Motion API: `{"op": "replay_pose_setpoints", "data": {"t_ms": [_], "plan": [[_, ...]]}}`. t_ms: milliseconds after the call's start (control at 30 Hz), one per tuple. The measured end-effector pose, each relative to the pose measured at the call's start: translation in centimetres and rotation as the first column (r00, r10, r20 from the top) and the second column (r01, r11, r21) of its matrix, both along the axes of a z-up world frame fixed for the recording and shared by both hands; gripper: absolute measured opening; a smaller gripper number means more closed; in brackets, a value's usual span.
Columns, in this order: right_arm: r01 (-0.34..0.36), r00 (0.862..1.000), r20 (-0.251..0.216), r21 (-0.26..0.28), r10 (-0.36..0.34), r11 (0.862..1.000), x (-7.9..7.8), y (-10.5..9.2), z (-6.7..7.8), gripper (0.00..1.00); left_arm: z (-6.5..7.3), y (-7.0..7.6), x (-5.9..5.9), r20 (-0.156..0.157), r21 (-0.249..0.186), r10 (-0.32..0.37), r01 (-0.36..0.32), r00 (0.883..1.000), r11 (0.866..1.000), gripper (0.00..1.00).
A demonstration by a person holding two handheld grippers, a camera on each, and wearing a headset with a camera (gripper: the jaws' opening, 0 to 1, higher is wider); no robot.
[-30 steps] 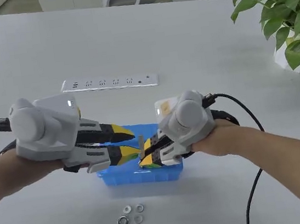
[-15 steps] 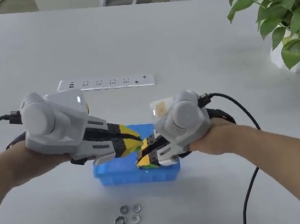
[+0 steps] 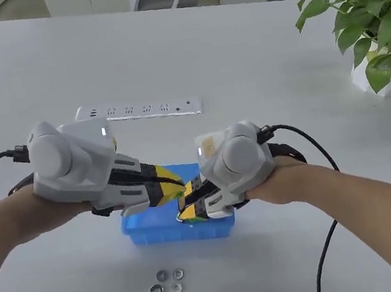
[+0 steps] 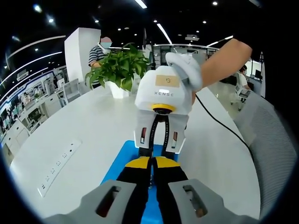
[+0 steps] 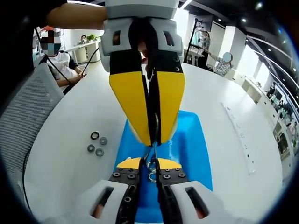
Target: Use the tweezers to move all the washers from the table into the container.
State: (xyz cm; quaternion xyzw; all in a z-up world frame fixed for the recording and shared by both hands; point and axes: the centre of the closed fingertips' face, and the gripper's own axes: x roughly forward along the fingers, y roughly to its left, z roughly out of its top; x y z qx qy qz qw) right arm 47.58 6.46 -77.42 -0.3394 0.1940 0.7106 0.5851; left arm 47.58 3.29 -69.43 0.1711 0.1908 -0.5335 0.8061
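Right gripper view: left gripper (image 5: 154,141) and right gripper (image 5: 149,164) both clamp the thin tweezers (image 5: 152,173); tiny flat washers (image 5: 95,135) look light and slippery, best nipped across the rim.

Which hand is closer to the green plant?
Right. The right hand is on the plant side of the blue container, with bare table between them. The left hand is on the container's other side, farther from the plant.
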Motion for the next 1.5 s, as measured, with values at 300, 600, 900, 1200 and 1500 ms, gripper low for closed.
{"op": "replay_pose_setpoints", "data": {"t_ms": [300, 600, 900, 1200, 1500], "plan": [[0.018, 1.0, 0.006, 0.009, -0.018, 1.0, 0.3, -0.3, 0.8, 0.15, 0.5, 0.1, 0.1, 0.008, -0.005, 0.004, -0.004, 1.0, 1.0, 0.06], [0.043, 0.999, 0.016, 0.023, -0.043, 0.999, 0.2, -0.9, 2.1, 0.18, 1.6, -0.1, -0.2, 0.022, -0.006, 0.0, 0.0, 1.0, 1.0, 0.06], [0.091, 0.995, 0.022, 0.041, -0.092, 0.995, 0.1, -1.9, 3.6, 0.23, 2.9, -0.1, -0.6, 0.039, -0.003, -0.003, 0.004, 0.999, 1.0, 0.06], [0.157, 0.987, 0.014, 0.058, -0.158, 0.986, -0.4, -3.5, 4.8, 0.28, 4.1, -0.2, -1.3, 0.054, 0.003, -0.01, 0.01, 0.999, 1.0, 0.06], [0.227, 0.974, -0.001, 0.064, -0.227, 0.972, -1.1, -5.2, 5.6, 0.36, 4.9, -0.1, -2.2, 0.057, 0.013, -0.001, 0.0, 0.998, 1.0, 0.06]]}}
